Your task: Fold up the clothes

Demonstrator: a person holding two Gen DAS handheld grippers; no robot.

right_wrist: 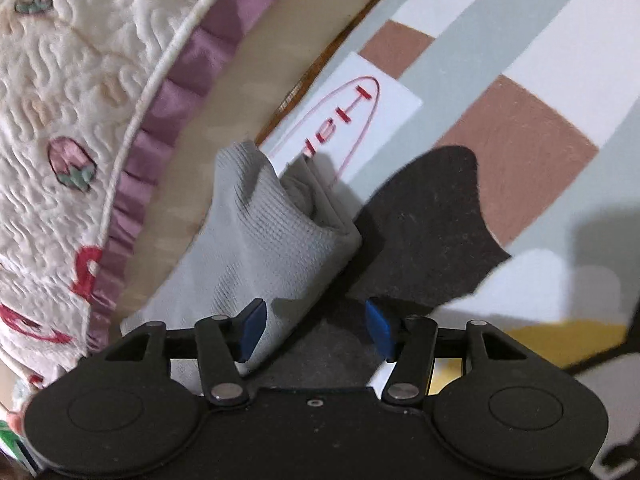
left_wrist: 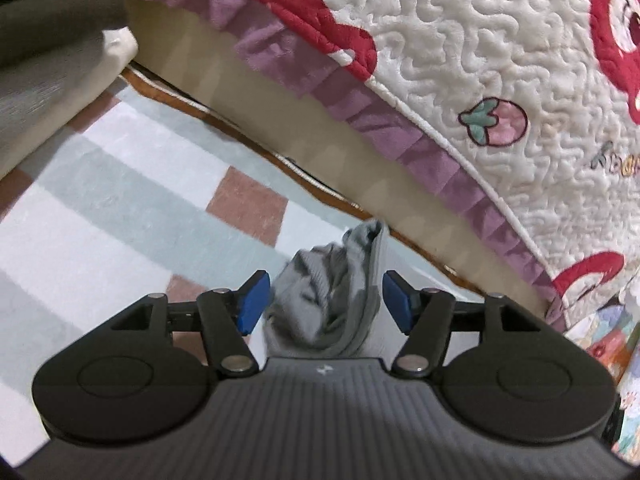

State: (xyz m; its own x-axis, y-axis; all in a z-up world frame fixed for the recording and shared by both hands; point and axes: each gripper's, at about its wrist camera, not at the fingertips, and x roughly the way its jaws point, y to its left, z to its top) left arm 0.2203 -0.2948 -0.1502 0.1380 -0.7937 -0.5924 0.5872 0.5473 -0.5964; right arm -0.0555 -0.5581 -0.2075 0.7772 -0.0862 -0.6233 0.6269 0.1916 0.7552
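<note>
A grey knit garment (left_wrist: pixel 328 300) lies bunched on the checked rug, between the blue pads of my left gripper (left_wrist: pixel 325 300), which is open around it. In the right wrist view the same grey garment (right_wrist: pixel 276 236) is folded over, its near corner between the blue pads of my right gripper (right_wrist: pixel 315 326), also open. A dark grey cloth (right_wrist: pixel 424 232) lies flat under and to the right of it.
A quilted cream cover with red and strawberry patterns and a purple frill (left_wrist: pixel 460 80) (right_wrist: pixel 80 100) drapes a beige cushion edge. A checked rug (left_wrist: pixel 120 184) covers the floor. A white paper with red writing (right_wrist: pixel 360 120) lies on the rug. A yellow patch (right_wrist: pixel 560 340) shows at right.
</note>
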